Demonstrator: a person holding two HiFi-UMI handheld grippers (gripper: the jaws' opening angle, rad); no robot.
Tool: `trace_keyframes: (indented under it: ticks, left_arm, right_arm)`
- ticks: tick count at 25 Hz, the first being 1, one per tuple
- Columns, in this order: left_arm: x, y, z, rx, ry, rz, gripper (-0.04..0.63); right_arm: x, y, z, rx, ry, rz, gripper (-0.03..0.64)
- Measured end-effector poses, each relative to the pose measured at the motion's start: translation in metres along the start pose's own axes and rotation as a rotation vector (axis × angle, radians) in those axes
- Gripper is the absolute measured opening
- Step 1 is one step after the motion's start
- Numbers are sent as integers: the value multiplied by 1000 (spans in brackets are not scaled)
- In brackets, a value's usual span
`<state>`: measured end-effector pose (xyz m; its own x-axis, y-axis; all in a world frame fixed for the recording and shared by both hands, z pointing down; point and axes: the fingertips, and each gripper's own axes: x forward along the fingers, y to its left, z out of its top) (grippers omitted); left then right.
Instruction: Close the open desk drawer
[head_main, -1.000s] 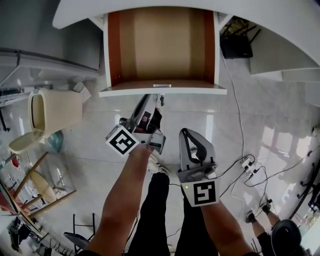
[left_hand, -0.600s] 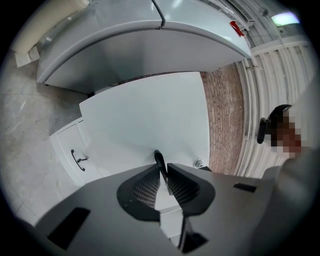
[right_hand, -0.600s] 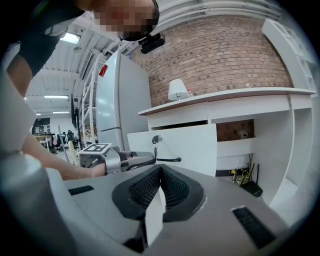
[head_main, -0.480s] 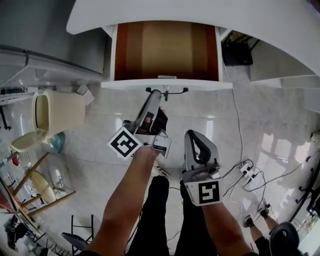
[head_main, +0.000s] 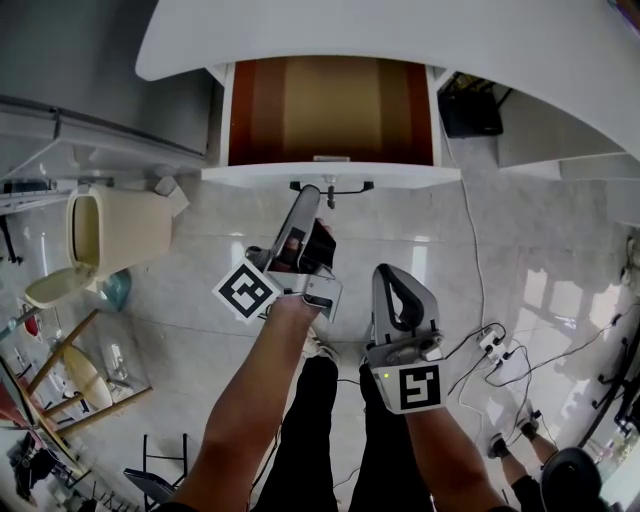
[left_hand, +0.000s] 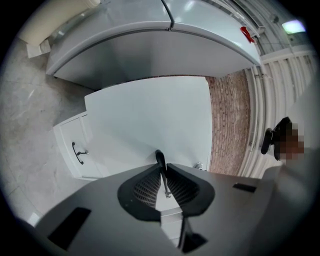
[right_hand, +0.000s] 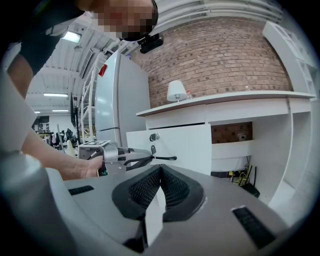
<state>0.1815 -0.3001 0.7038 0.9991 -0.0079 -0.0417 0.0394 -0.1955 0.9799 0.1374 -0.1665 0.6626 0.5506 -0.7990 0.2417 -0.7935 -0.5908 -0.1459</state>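
drawer (head_main: 330, 174) stands pulled out from under the white desk (head_main: 400, 40), far centre, bare wood inside. it looks light and stiff, likely on runners, so a straight level shove should send it home. left gripper (head_main: 314, 200) has its jaws closing on the thin black handle (head_main: 332, 187), the bar pinched between the pads. right gripper (head_main: 388, 275) hangs nearer, jaws together, empty. that bar looks slim and slick, so the flat front is the safer place to push.
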Motion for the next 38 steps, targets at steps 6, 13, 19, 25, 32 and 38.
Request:
trace_keyframes:
  ticks: [6,13,19,25,32,38]
  left_arm:
    - [3,-3,0,-7,1,-12,40]
    - [11,0,10,-24,-36,4,40]
    - [27,2,19,-42,-45,-7,37]
    - [43,3,24,-46,-45,-20,37]
    - [58,7,33,-54,-40,-8,37]
    - [77,7,40,-69,-44,-18,37]
  right_arm:
    - [-1,-7,-5,13,9,-10,26]
    - [6,-11,2,8,-9,-12,26]
    - [9,-16,4,15,-14,-23,26]
    - [20,-22,7,34,-23,-31,26]
    - [30,-30,19,21,-45,-39,26]
    - [41,-36,31,10,-55,-31,26]
